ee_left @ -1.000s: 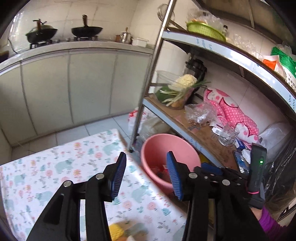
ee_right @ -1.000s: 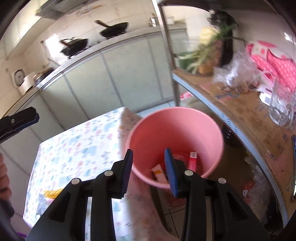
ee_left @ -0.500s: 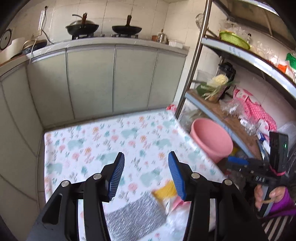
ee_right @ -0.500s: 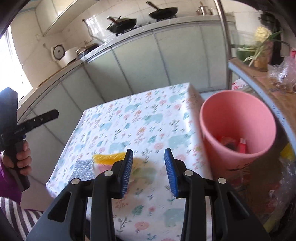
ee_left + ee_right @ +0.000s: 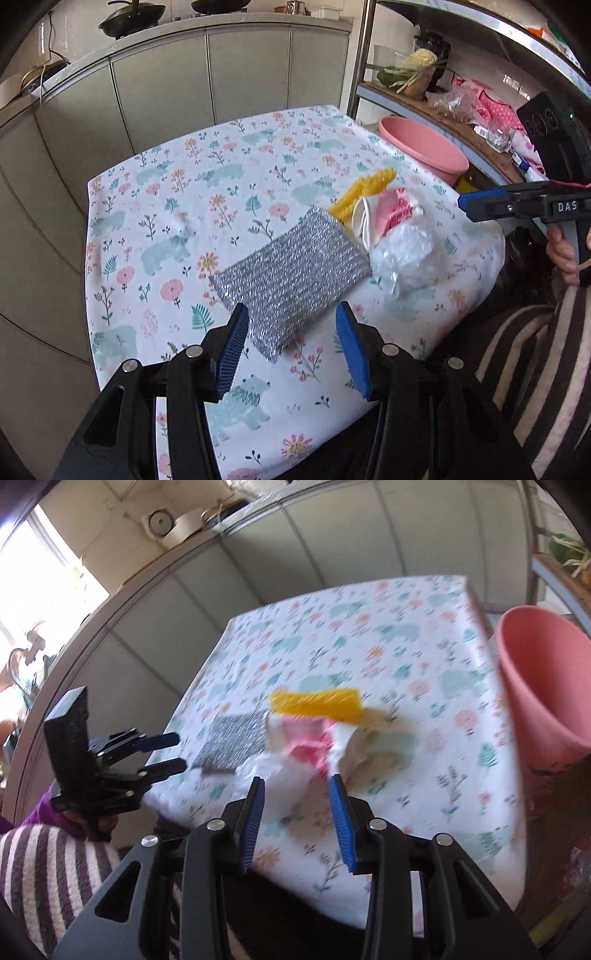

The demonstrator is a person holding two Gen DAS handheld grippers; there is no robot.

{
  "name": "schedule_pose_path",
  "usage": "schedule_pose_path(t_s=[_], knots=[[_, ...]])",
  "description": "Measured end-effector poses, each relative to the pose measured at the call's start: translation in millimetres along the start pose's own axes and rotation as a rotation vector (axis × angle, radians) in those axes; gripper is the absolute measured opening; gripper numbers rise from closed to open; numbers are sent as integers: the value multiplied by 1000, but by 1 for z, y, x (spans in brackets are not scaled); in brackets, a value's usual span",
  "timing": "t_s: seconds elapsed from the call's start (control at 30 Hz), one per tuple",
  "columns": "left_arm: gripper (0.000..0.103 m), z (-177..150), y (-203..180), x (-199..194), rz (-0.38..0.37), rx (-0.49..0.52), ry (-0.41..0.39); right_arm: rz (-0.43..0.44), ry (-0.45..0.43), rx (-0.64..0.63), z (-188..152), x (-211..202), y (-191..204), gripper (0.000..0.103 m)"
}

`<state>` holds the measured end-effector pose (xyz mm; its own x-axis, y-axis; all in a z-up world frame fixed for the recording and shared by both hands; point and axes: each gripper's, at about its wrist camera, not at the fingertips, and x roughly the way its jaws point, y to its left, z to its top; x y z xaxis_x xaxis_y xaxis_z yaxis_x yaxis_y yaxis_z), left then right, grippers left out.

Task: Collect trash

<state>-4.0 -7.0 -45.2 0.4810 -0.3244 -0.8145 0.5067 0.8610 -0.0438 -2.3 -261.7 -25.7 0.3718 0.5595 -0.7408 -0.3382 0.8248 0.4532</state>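
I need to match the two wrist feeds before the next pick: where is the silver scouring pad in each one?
Left wrist: silver scouring pad at centre, just ahead of the open left tool.
Right wrist: the pad left of centre, blurred, partly behind the crumpled wrappers.
Shared landmark: the yellow sponge beside it.

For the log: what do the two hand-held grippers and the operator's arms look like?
Both are black linkage frames with silver rivets and ribbed blue pads. The left hand-held gripper matches the right hand-held gripper. The right one carries white "DAS" lettering, a black box with a green light and a pink cord. Sleeves look purple, over striped clothing.
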Motion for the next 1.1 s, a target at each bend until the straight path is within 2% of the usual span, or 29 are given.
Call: schedule_pose_path(t_s=[0.1, 0.33, 0.43, 0.53, 0.63, 0.8, 0.87, 0.97, 1.1], knots=[[48, -13, 4, 12, 4, -30, 36, 3, 51, -17, -1, 13, 8, 46], [48, -13, 14, 20, 9, -94, 4, 6, 131, -91, 3, 35, 28, 47], [40, -14, 17, 24, 9, -92, 1, -2, 164, -111, 4, 46, 33, 47], [21, -16, 16, 27, 6, -79, -6, -14, 184, -121, 6, 54, 35, 47], [10, -17, 14, 24, 6, -65, -32, -33, 187, -117, 9, 61, 33, 47], [8, -15, 18, 15, 7, -80, -69, -44, 175, -112, 12, 66, 31, 46], [7, -14, 21, 11, 14, -92, -83, -47, 177, -111, 12, 68, 31, 28], [7, -11, 25, 2, 27, -111, -109, -45, 168, -102, 11, 67, 29, 17], [7, -7, 29, -11, 46, -131, -148, -16, 129, -110, 11, 58, 32, 12]])
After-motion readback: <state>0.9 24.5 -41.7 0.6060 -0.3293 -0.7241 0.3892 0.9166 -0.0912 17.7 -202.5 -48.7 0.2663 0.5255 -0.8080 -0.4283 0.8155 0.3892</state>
